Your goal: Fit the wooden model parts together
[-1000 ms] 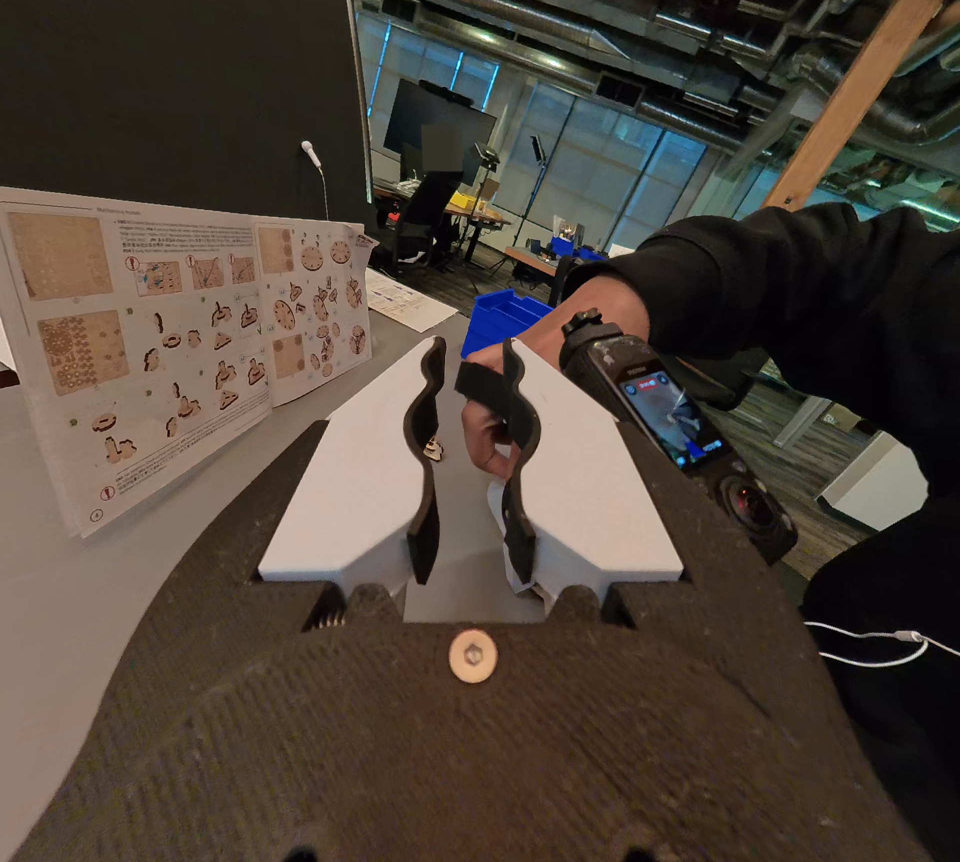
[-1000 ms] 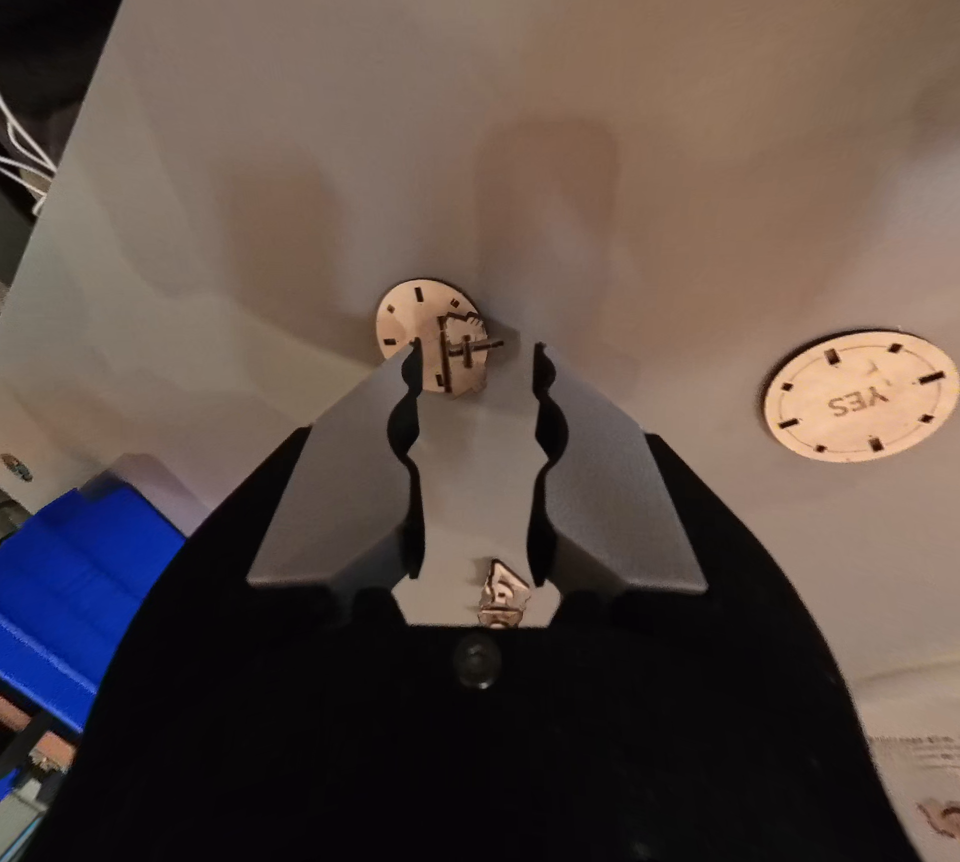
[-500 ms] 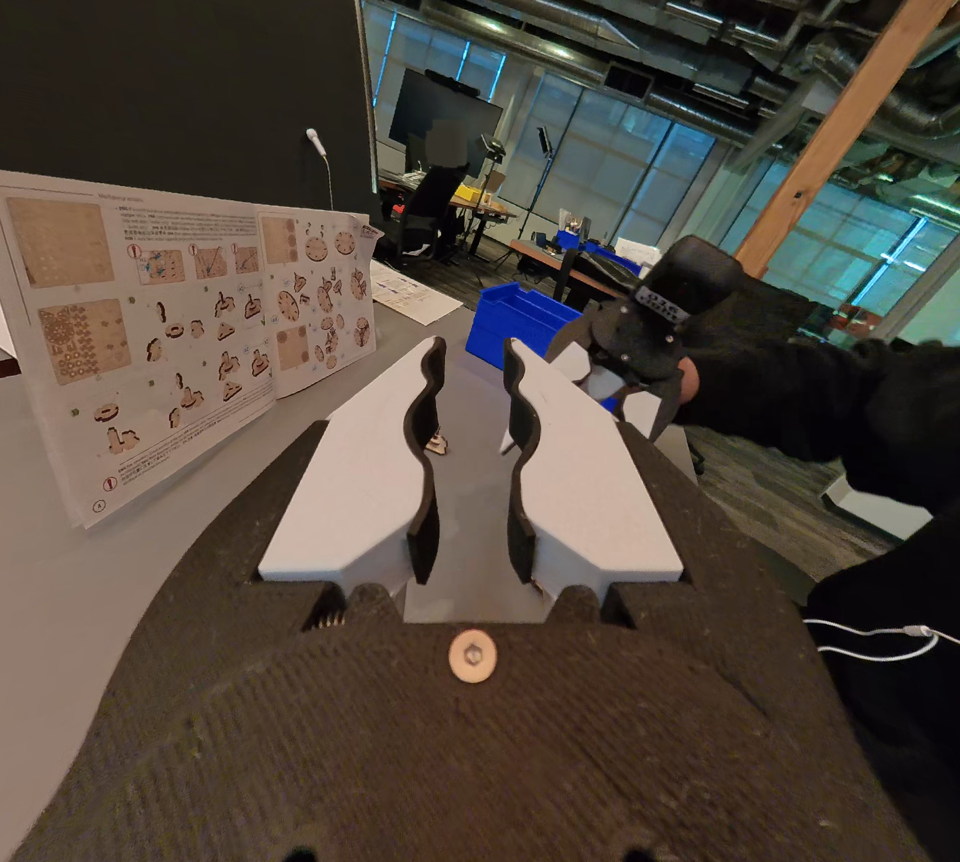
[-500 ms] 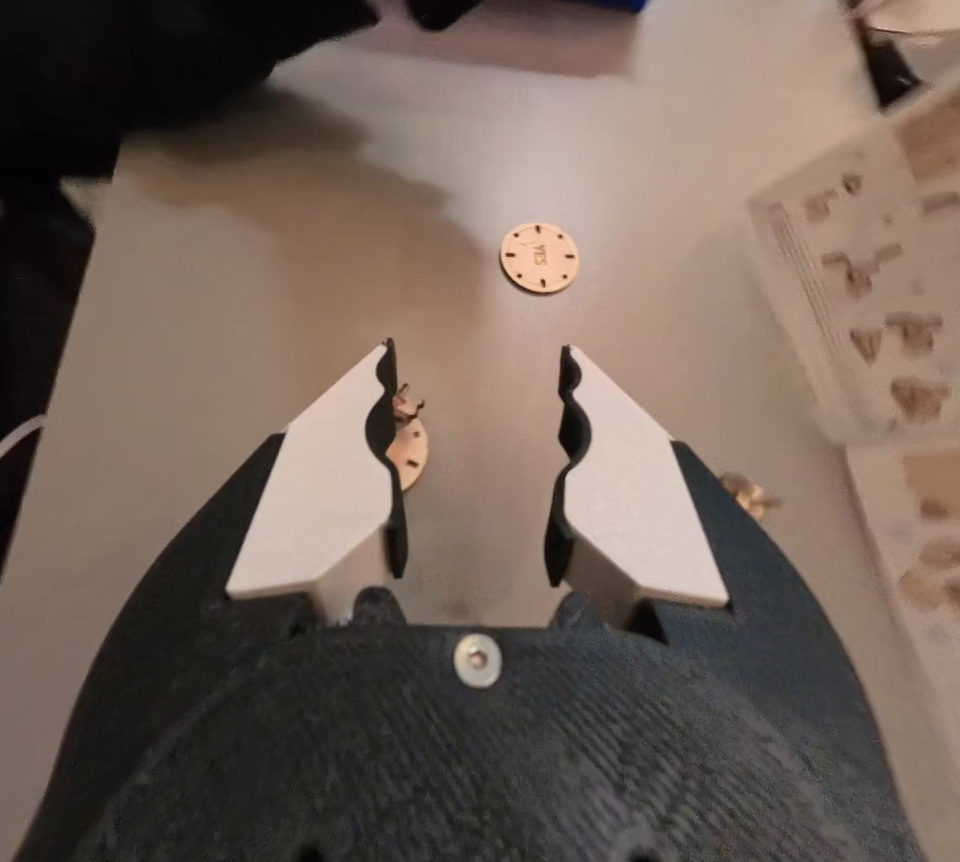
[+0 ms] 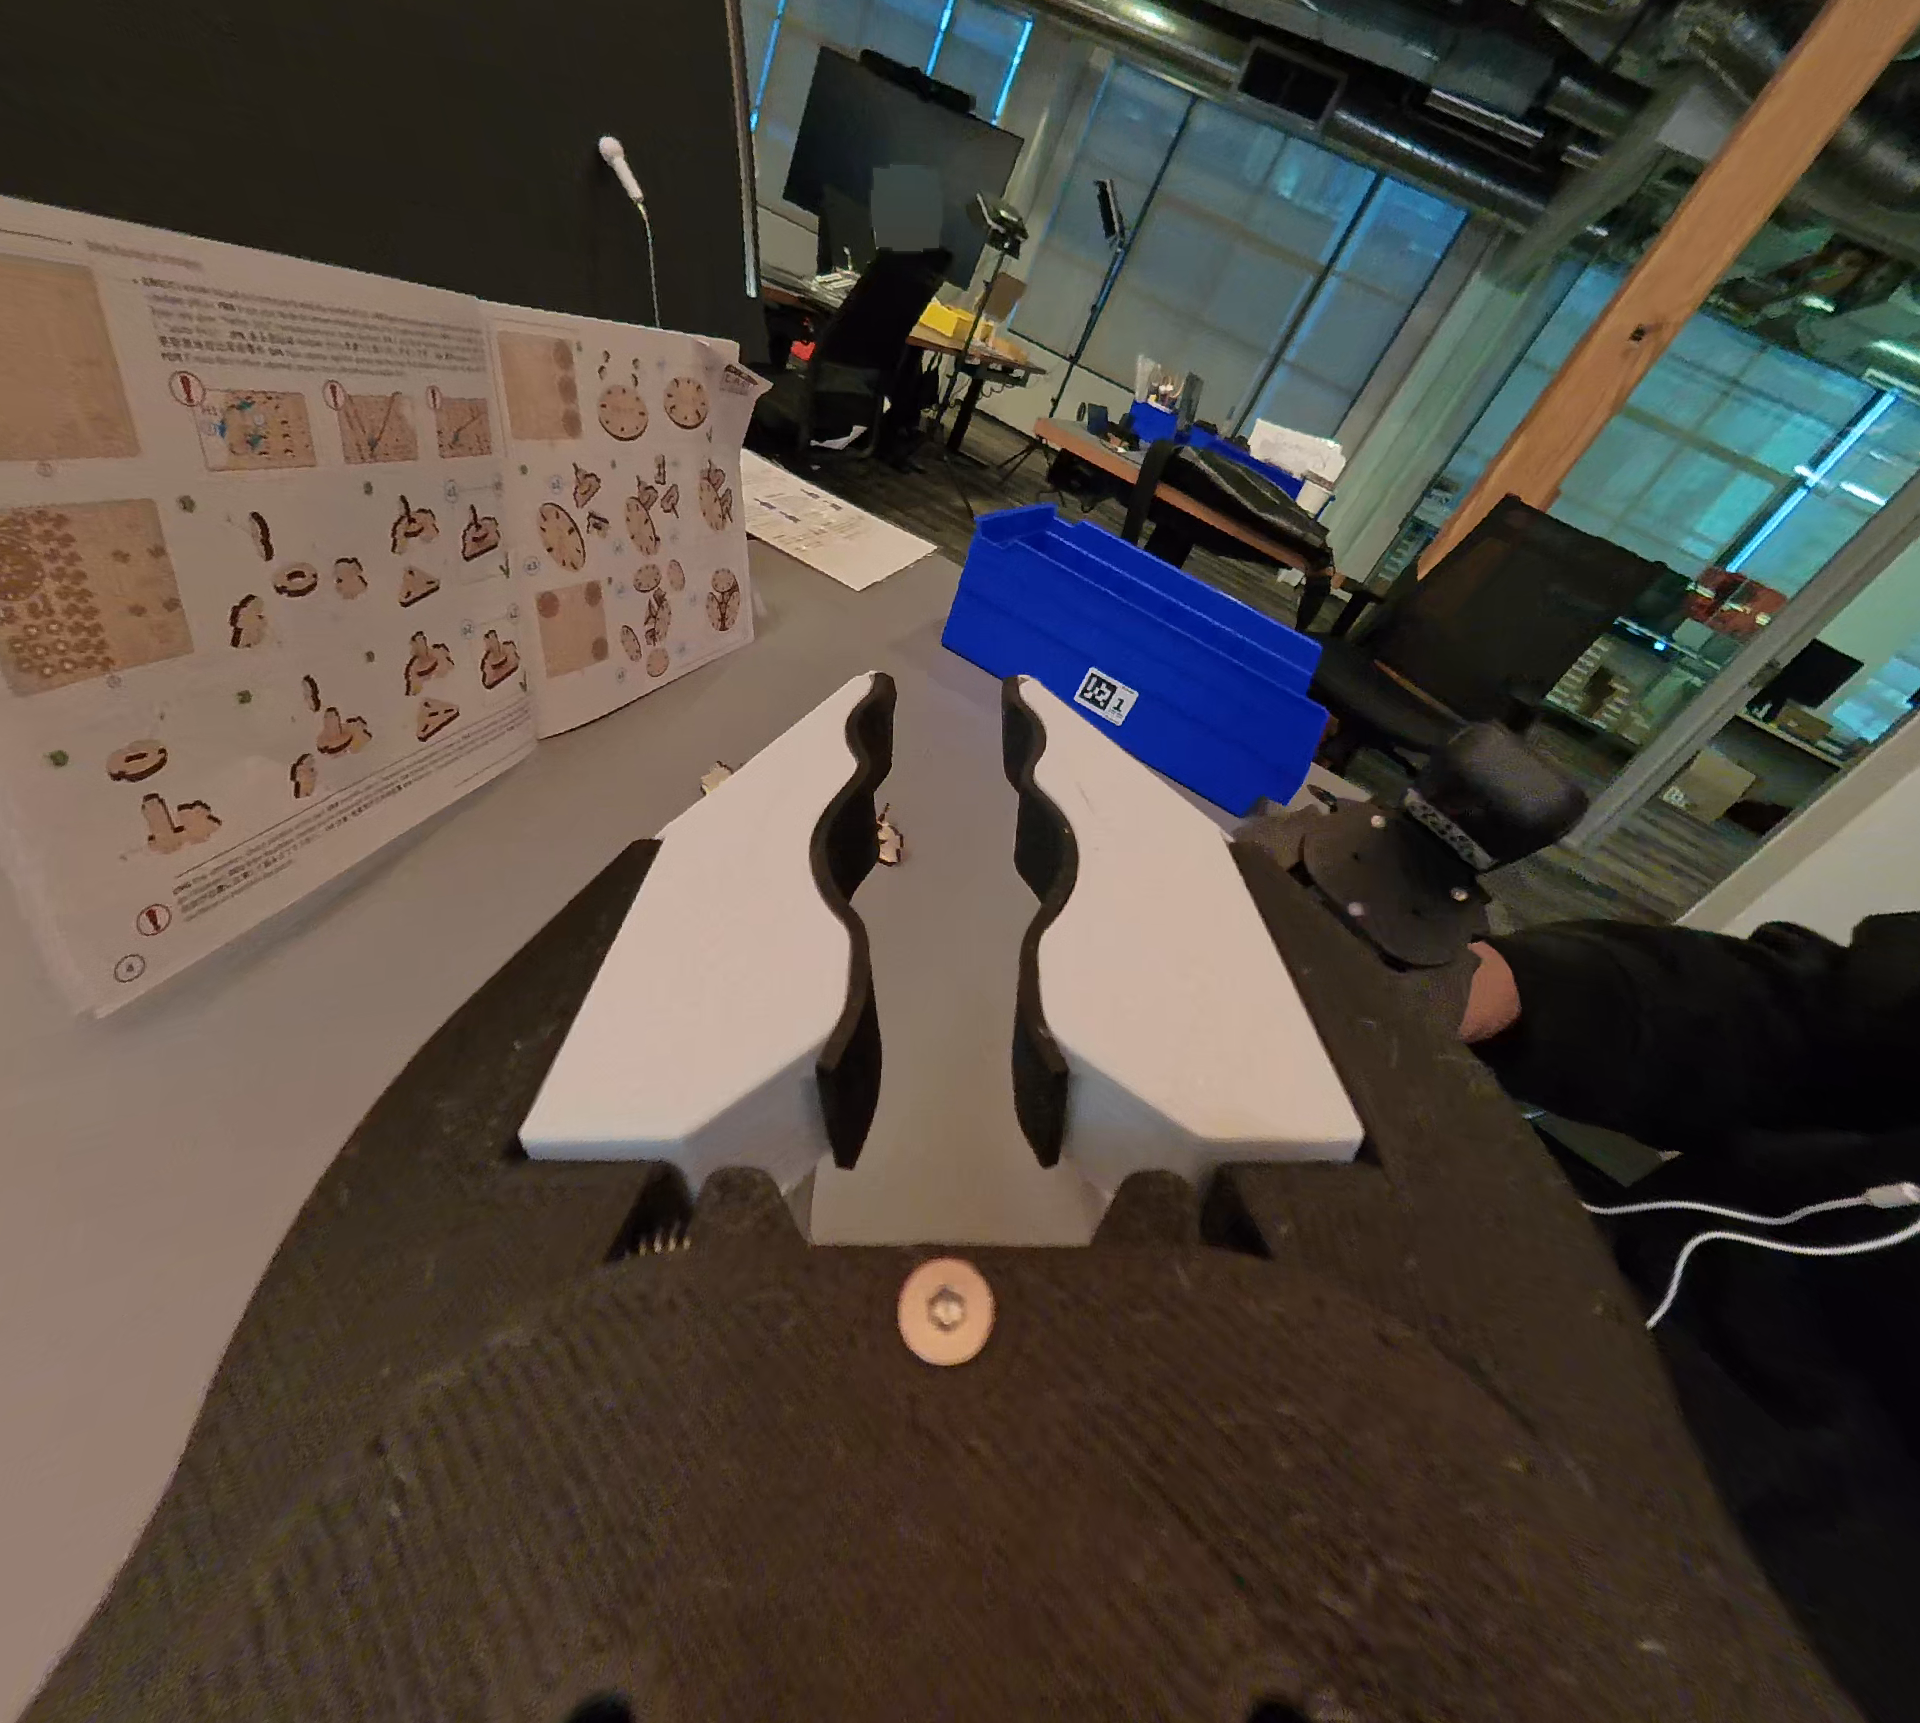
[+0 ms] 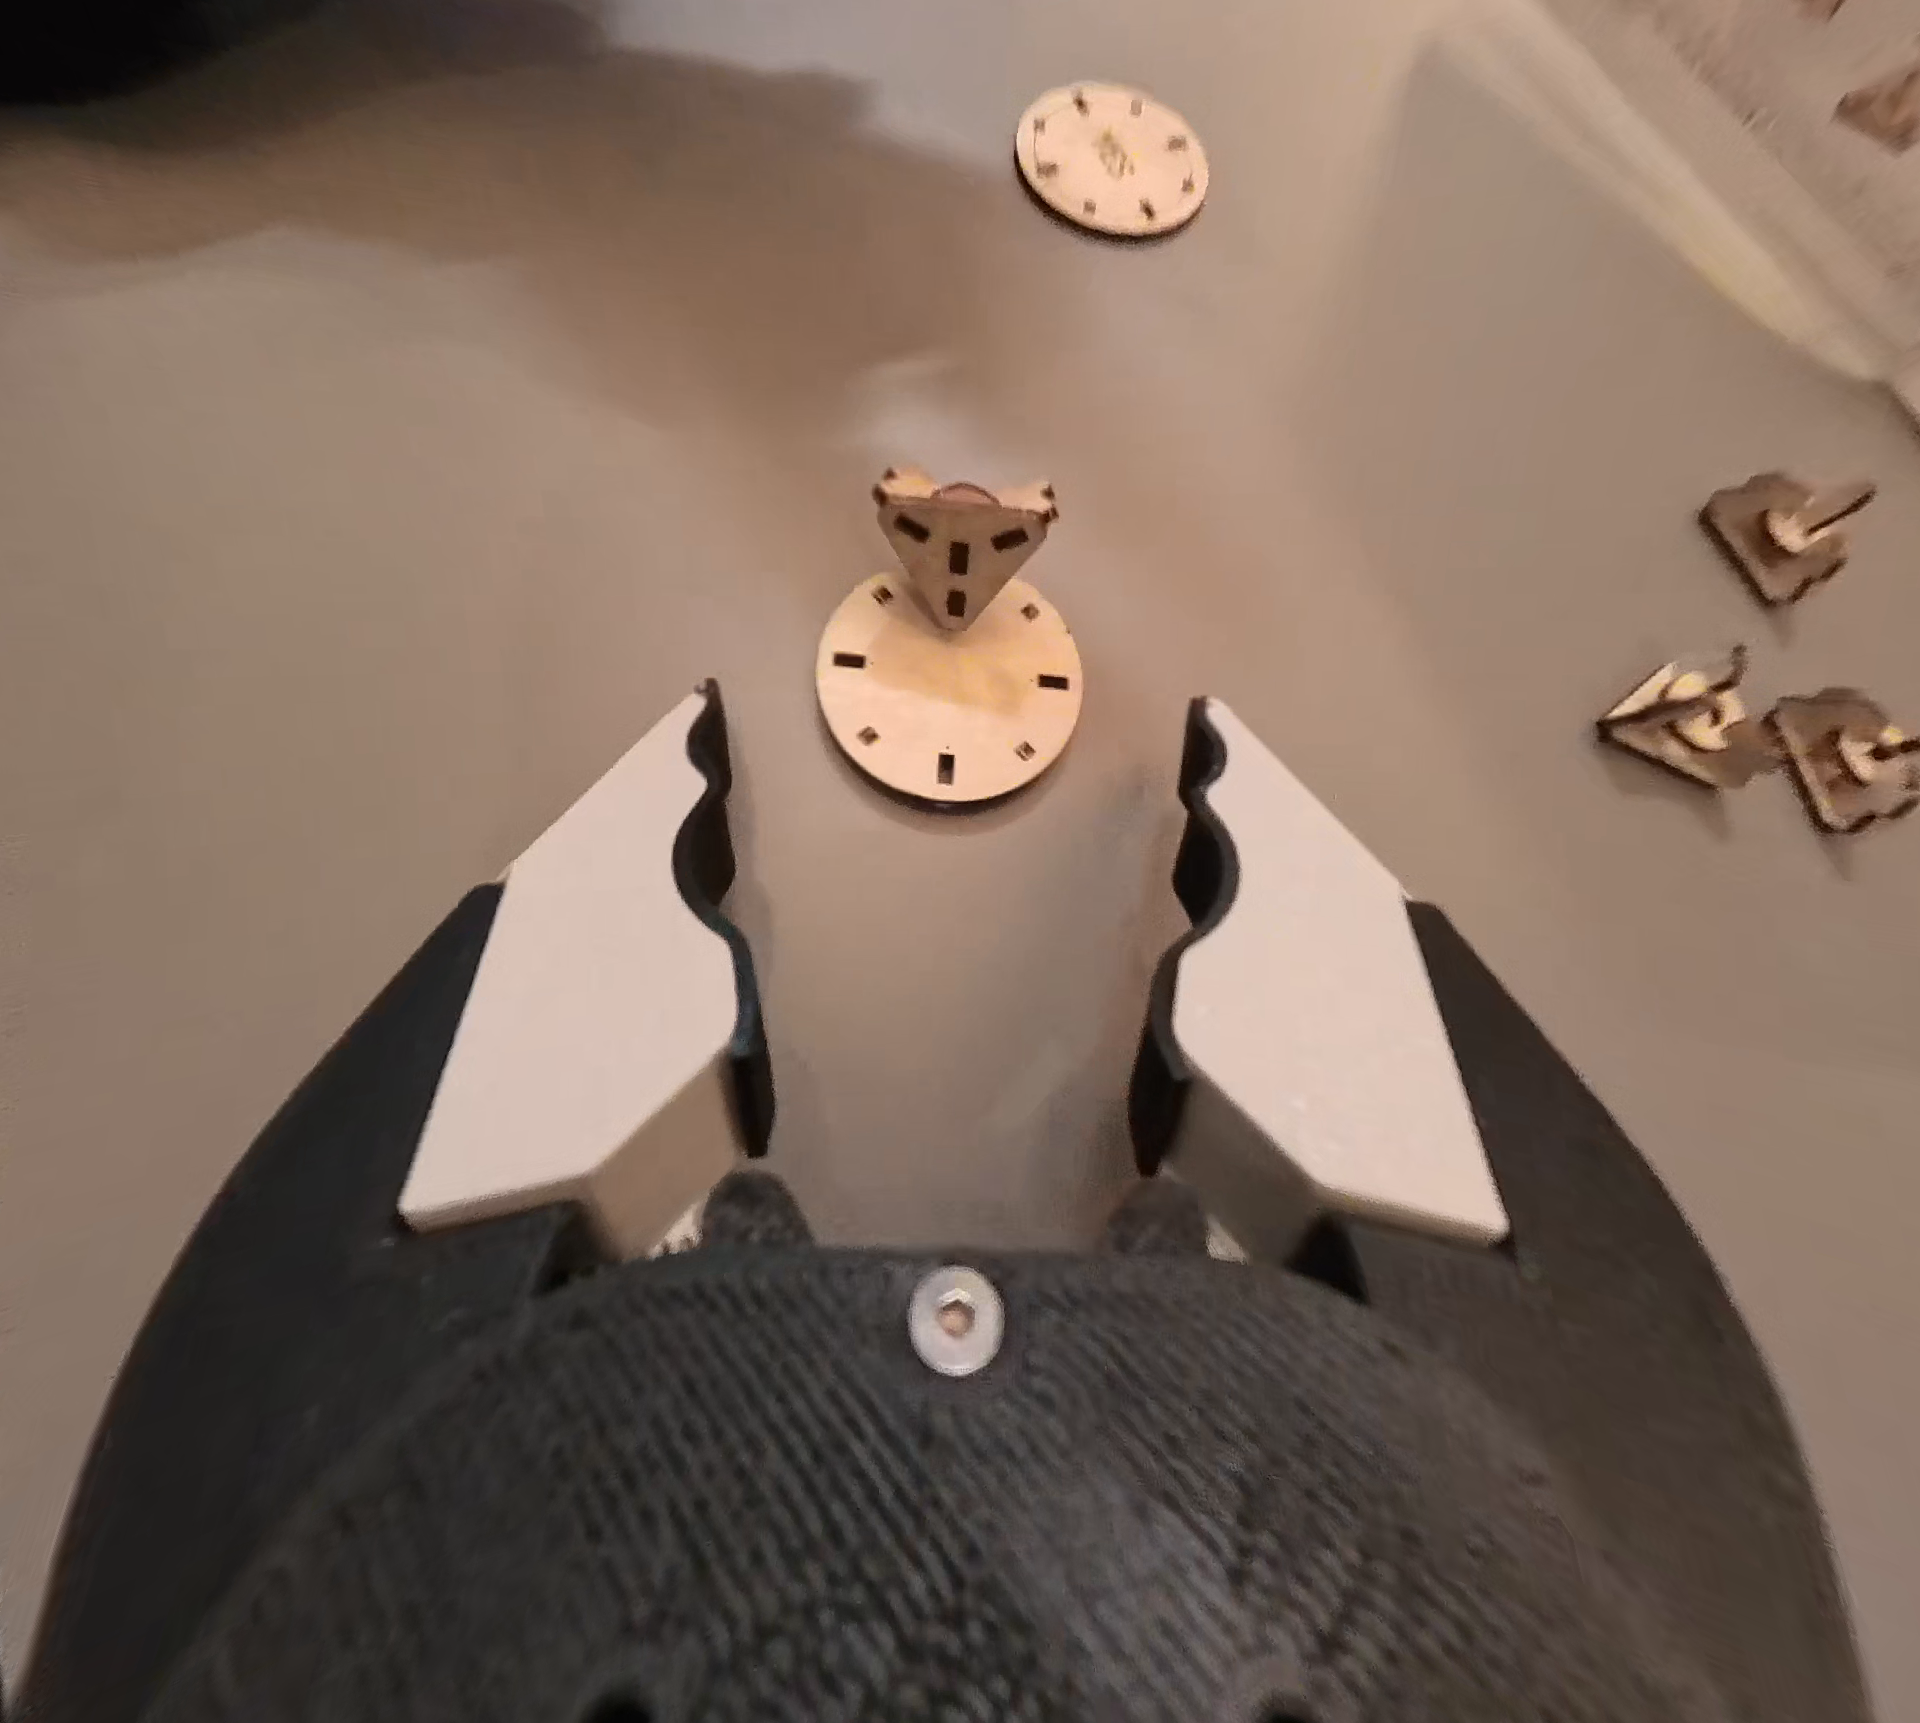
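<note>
The right gripper [image 6: 951,707] has swung round and spread wide, empty, above the grey table [image 6: 416,530]; a round slotted wooden disc [image 6: 948,707] bearing an upright triangular wooden piece [image 6: 956,556] lies just beyond its fingertips, centred. The left gripper [image 5: 940,691], narrowly parted, holds nothing.

Matt grey table [image 6: 416,530], smooth. Pale laser-cut wooden disc [image 6: 948,705] with dark burnt slots; a second wooden disc [image 6: 1112,156] at twelve o'clock. Small wooden pieces [image 6: 1782,535] at three o'clock. Glossy blue plastic bin [image 5: 1132,645]. Printed paper booklet [image 5: 312,551]. Gripper bodies look coarse, ribbed black plastic, with smooth white fingers [image 6: 592,925] and matt black pads.
</note>
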